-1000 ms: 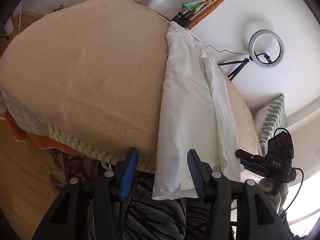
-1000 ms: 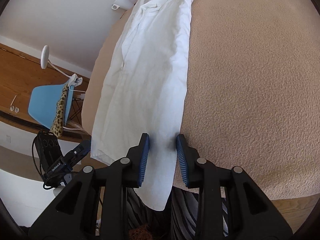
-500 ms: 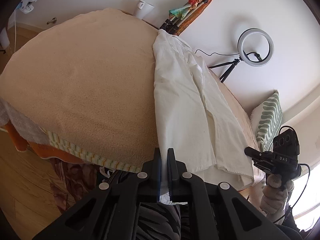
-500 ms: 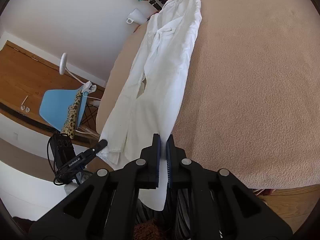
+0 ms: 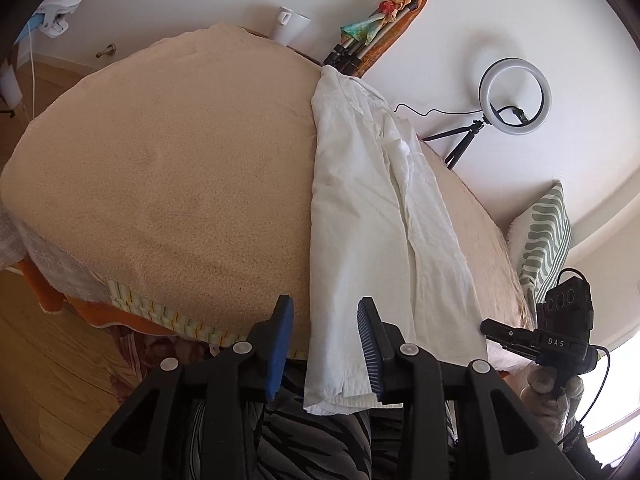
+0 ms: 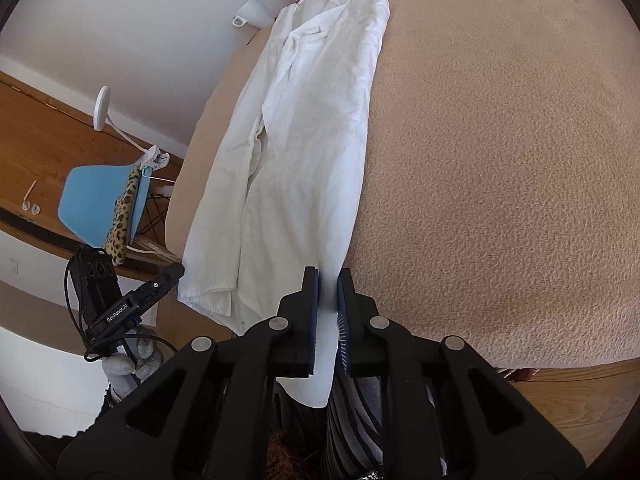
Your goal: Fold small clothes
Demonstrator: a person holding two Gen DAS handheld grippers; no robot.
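White cloth, a long folded shirt, lies in a strip across the tan blanket that covers the bed, running from the far edge by the wall to the near edge, where its end hangs over. In the left wrist view the left gripper has its blue pads spread on either side of that hanging end; its jaws are opening, the cloth sits between them, and the right-hand pad lies at the hem while the left-hand pad stands clear of the cloth. The same view shows a ring light on a tripod against the wall, a white mug beyond the far edge, a striped cushion at the right side of the bed, and the other gripper held in a hand at the right. The right wrist view shows instead a blue chair with a leopard-print cloth on it, a white lamp and a wooden floor. There the right gripper is nearly closed, its jaws opening slightly, with the shirt's long edge between the pads at the near edge of the bed; whether the pads press the cloth I cannot tell.
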